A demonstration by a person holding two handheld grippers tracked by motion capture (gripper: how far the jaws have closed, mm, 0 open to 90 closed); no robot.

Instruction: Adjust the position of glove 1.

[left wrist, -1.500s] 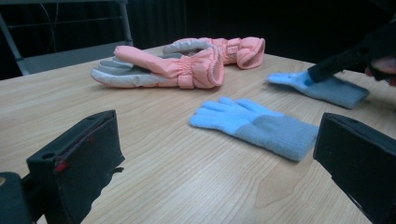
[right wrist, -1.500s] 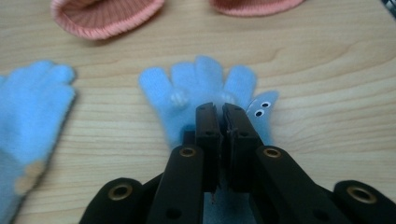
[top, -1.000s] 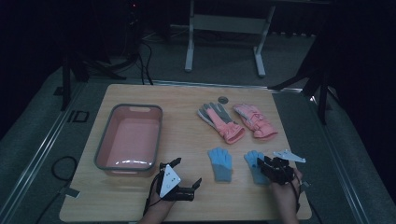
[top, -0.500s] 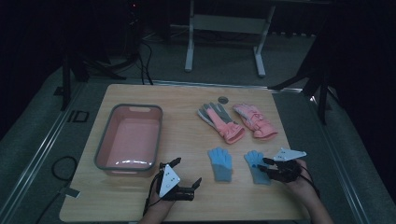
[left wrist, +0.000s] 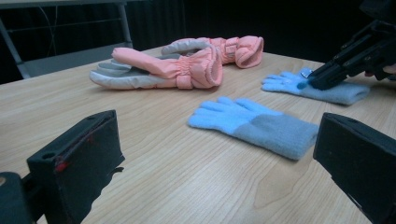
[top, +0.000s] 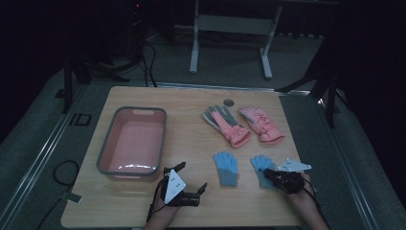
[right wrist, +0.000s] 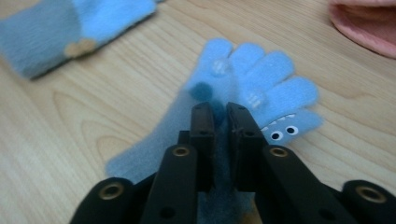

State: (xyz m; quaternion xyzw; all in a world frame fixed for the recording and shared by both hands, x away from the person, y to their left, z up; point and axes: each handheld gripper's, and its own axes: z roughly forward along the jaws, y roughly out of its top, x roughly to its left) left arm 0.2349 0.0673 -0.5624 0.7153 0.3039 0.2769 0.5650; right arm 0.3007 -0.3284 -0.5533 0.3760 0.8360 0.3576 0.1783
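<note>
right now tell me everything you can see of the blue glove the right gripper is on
The right-hand blue glove is a small knitted one, light blue at the fingers with a greyer cuff, white marks on its fingertips and two little googly eyes near one finger. It lies flat on the wooden table, fingers pointing away from the person, apart from its twin. The right gripper has just been closing; its jaws pinch a fold of the fabric at the palm.
</note>
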